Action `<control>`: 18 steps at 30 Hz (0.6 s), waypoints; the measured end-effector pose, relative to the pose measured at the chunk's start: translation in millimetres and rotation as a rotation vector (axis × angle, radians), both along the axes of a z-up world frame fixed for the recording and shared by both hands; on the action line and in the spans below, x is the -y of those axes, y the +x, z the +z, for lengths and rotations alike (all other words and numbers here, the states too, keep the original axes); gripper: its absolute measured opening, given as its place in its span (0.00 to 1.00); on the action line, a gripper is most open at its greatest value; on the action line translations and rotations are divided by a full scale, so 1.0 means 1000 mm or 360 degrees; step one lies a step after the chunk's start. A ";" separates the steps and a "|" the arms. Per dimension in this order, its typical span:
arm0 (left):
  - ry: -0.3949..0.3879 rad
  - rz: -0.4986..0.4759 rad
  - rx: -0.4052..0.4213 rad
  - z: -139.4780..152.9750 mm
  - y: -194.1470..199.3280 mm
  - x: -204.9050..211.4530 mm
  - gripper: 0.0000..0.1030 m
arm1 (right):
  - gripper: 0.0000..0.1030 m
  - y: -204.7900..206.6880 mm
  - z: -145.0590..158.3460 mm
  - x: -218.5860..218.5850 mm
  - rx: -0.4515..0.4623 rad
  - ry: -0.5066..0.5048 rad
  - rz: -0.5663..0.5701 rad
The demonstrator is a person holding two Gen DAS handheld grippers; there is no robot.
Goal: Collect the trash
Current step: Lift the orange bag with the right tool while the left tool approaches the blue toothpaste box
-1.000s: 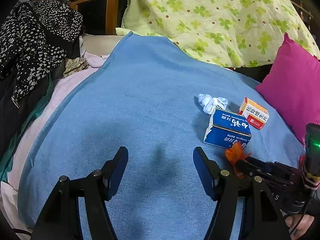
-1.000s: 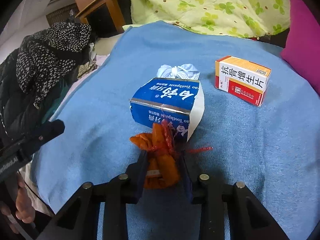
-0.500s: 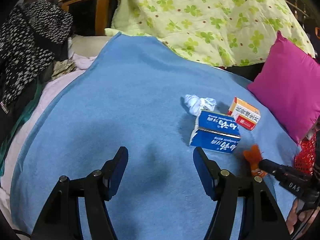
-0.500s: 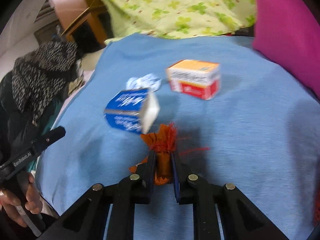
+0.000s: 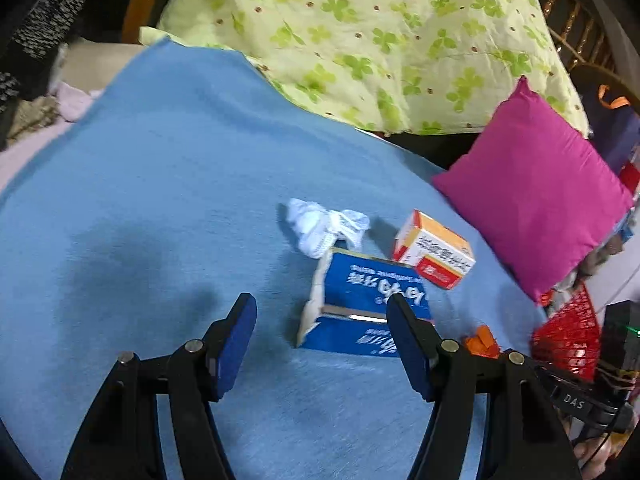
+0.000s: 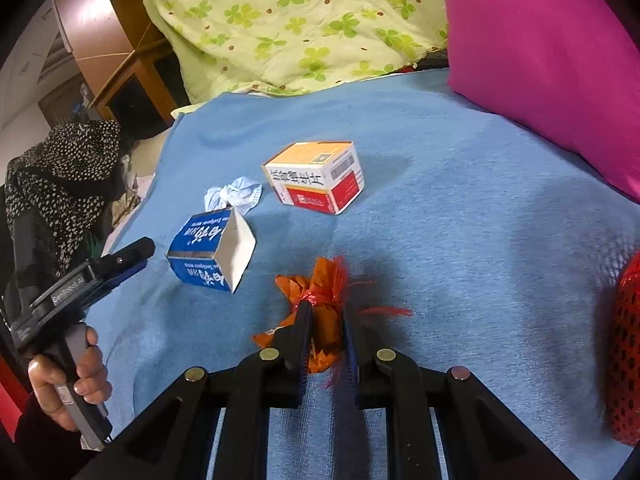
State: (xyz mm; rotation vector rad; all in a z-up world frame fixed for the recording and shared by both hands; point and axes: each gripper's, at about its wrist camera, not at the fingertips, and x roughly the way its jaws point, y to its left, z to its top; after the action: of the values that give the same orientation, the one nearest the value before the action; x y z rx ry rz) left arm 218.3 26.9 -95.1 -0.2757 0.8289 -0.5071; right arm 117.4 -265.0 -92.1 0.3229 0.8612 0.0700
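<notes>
Left wrist view: left gripper [image 5: 320, 336] fingers wide apart, nothing between them, above the blue blanket [image 5: 168, 184]. Blue toothpaste box [image 5: 360, 308] just ahead, white crumpled tissue [image 5: 324, 224] behind it, orange-red box [image 5: 436, 250] near the pink pillow [image 5: 536, 192].

Right wrist view: right gripper [image 6: 326, 320] fingers narrow, clamped on orange wrapper [image 6: 320, 320] with red netting. Red mesh basket [image 6: 626, 352] at right edge. Person's hand [image 6: 70, 380] grips the other handle.

"GenRobot.AI" on left tool [image 6: 132, 254]; "DAS" on right tool [image 5: 486, 340]
</notes>
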 end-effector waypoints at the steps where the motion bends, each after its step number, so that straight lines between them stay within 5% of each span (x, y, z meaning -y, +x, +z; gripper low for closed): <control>1: -0.0018 -0.0023 -0.0009 -0.002 0.002 0.003 0.66 | 0.16 0.000 0.000 0.000 -0.0001 -0.0002 -0.0006; 11: -0.0089 -0.0300 -0.0093 -0.008 -0.005 0.033 0.66 | 0.16 -0.002 0.001 0.012 -0.0011 0.0022 -0.0067; 18: -0.0164 -0.0739 -0.0064 0.016 -0.051 0.057 0.66 | 0.16 -0.003 0.003 0.018 -0.0009 0.0051 -0.0079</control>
State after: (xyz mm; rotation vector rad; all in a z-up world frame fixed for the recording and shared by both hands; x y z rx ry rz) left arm 167.1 -30.1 -78.6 -0.1867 0.9103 -0.9832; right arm 114.1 -282.9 -89.1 0.3748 0.8579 0.0368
